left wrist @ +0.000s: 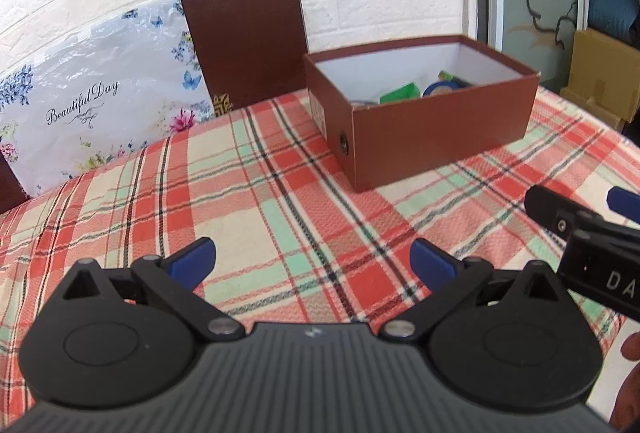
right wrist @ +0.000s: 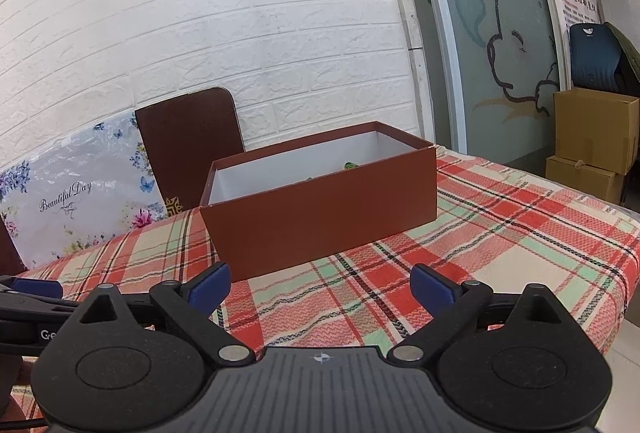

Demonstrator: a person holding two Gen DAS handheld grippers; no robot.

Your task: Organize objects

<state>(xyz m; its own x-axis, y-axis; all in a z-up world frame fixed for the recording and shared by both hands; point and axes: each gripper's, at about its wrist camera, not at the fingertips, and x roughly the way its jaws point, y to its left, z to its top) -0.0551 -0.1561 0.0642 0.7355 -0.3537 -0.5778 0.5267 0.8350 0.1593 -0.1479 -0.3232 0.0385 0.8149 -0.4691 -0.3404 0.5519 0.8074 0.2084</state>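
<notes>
- White brick-pattern wall (right wrist: 240, 13) backs the scene, and a frosted glass door (right wrist: 500, 33) with a cartoon animal drawing stands to its right.
- A red, green and cream plaid cloth (left wrist: 280, 193) covers the surface.
- A brown box (left wrist: 440, 129) with a white inside stands open on the cloth, toward the far right of the surface in the left wrist view.
- Inside the box, seen from the left wrist, lie a green object (left wrist: 400, 93) and a blue roll (left wrist: 444, 87); other contents are too hidden to name.
- The box's brown lid (left wrist: 244, 41) leans upright against the wall, just behind the box's left end.
- A floral plastic bag (left wrist: 88, 101) printed "Beautiful Day" rests against the wall left of the lid.
- The left gripper (left wrist: 312, 257) hovers over bare cloth, its blue-tipped fingers (left wrist: 192, 259) spread wide with nothing between them.
- The right gripper (right wrist: 320, 283) faces the near wall of the box, its fingers (right wrist: 210, 287) released and empty.
- Plain cardboard boxes (right wrist: 592, 145) are stacked on the floor beyond the surface's right edge, with a dark blue chair (right wrist: 592, 53) behind them.
</notes>
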